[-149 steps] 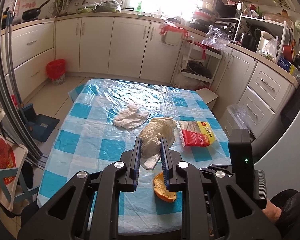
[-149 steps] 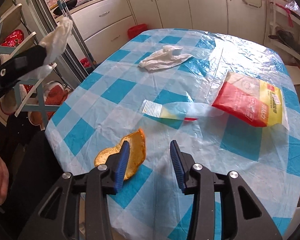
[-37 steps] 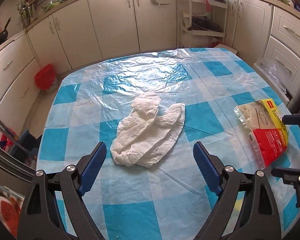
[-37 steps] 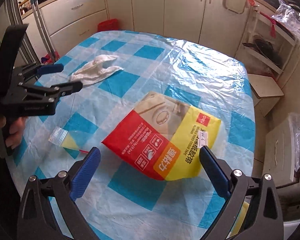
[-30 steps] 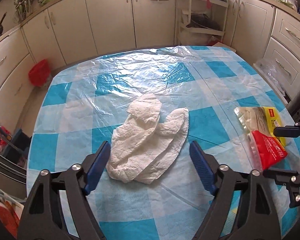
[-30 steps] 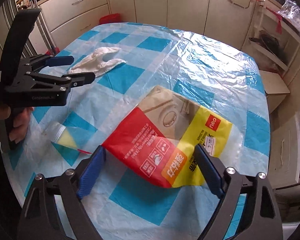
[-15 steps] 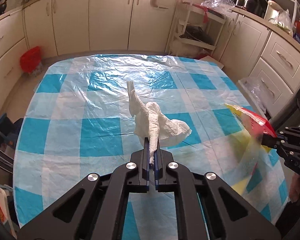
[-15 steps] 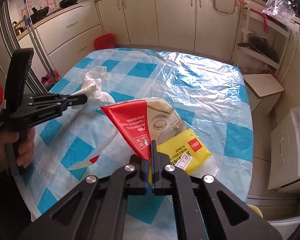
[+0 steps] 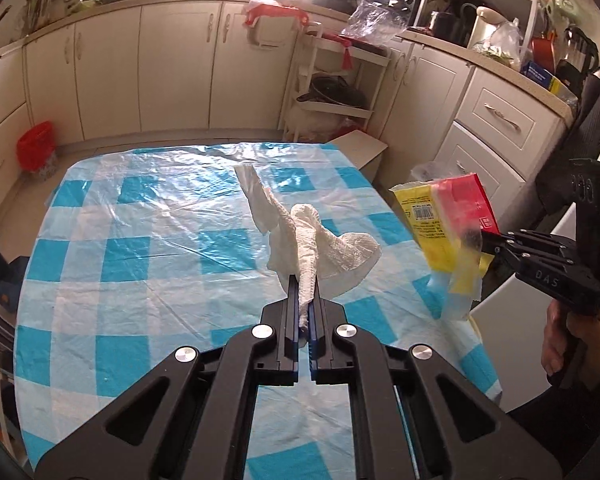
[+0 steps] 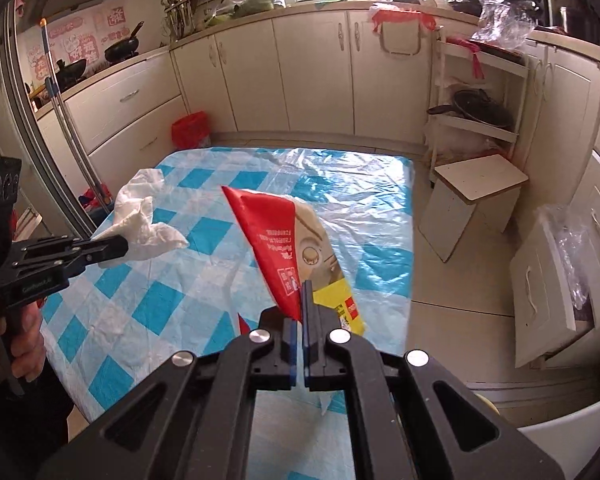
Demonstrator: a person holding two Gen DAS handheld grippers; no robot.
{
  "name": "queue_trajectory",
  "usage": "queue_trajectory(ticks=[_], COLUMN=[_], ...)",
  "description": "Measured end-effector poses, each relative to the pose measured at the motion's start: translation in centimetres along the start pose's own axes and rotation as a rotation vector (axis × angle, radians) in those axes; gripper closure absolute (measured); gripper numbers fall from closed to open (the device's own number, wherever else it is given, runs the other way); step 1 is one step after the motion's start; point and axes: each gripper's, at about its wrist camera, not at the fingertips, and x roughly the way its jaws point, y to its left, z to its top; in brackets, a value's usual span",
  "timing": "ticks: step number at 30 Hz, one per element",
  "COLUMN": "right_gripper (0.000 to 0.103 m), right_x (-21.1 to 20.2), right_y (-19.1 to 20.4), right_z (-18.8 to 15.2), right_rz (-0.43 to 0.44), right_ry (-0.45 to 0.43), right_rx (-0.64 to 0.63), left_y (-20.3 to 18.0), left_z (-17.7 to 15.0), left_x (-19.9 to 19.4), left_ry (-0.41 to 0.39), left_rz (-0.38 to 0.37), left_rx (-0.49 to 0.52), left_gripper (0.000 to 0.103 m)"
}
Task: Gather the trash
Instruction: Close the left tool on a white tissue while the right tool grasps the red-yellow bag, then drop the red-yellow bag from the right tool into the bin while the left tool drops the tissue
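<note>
Starting at my left, I can see a small red bin (image 9: 35, 145) on the floor against the cabinets, well apart from the surface (image 9: 140, 248); it has something in it, though I cannot tell what from here. It may be where the trash goes, but that is my guess.

My left gripper (image 9: 303, 300) has its jaws clenched on a crumpled white paper towel (image 9: 320, 248), which hangs clear of the checked cloth, held up in the air over the middle of the surface.

Further right, my right gripper (image 10: 302, 308) has its jaws clenched on the corner of a red and yellow plastic package (image 10: 296, 248), also lifted off the cloth near the right edge. A clear strip of film dangles from it in the left view.

As for progress, I judge the picking-up part nearly finished: in both views the part of the cloth I can see carries no other loose trash, though the near edge is hidden behind my grippers. What is left, as I read it, is carrying both pieces to a bin and letting them go. Neither item is in any container yet.
</note>
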Motion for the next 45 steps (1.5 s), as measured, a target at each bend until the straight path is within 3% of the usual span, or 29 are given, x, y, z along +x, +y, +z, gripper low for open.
queue_trajectory(ticks=[6, 13, 17, 22, 24, 25, 29, 32, 38, 42, 45], right_gripper=[0.1, 0.101, 0.101, 0.1, 0.071, 0.049, 0.039, 0.039, 0.022, 0.021, 0.021], right_x=[-3.3, -4.6, -3.5, 0.5, 1.5, 1.4, -0.6, -2.8, -9.2, -11.0, -11.8], right_y=[-4.4, -9.5, -12.6, -16.2, -17.2, -17.4, -18.6, -19.1, -17.7, -17.9, -18.2], right_z=[-2.0, -6.1, -8.7, -12.2, -13.0, -13.0, -12.5, -11.9, -9.0, -8.4, -8.5], right_rz=[-0.063, -0.162, -0.212, -0.225, -0.26, -0.282, -0.313, -0.354, -0.435, -0.449, -0.444], right_ry=[-0.01, 0.054, 0.134, 0.329, 0.399, 0.4, 0.328, 0.246, -0.061, -0.161, -0.194], right_rx=[0.089, 0.207, 0.28, 0.383, 0.428, 0.442, 0.527, 0.566, 0.539, 0.538, 0.551], left_y=[-6.2, -12.9, -16.2, -19.8, -20.8, -21.3, -22.5, -23.5, -26.2, -27.9, -28.7], left_z=[-0.4, -1.6, -2.6, -3.6, -3.8, -4.0, -4.6, -5.3, -6.4, -6.8, -6.7], left_x=[-0.1, 2.8, 4.7, 6.6, 7.2, 7.4, 8.3, 9.3, 12.2, 14.7, 16.0], left_ry=[0.006, 0.059, 0.101, 0.141, 0.154, 0.159, 0.182, 0.21, 0.269, 0.319, 0.34], left_rz=[-0.074, -0.161, -0.195, -0.219, -0.223, -0.225, -0.228, -0.23, -0.223, -0.202, -0.191], left_rx=[0.054, 0.095, 0.125, 0.166, 0.181, 0.188, 0.208, 0.214, 0.235, 0.225, 0.218], left_gripper=[0.1, 0.1, 0.1, 0.1, 0.1, 0.1, 0.1, 0.1, 0.099, 0.099, 0.086])
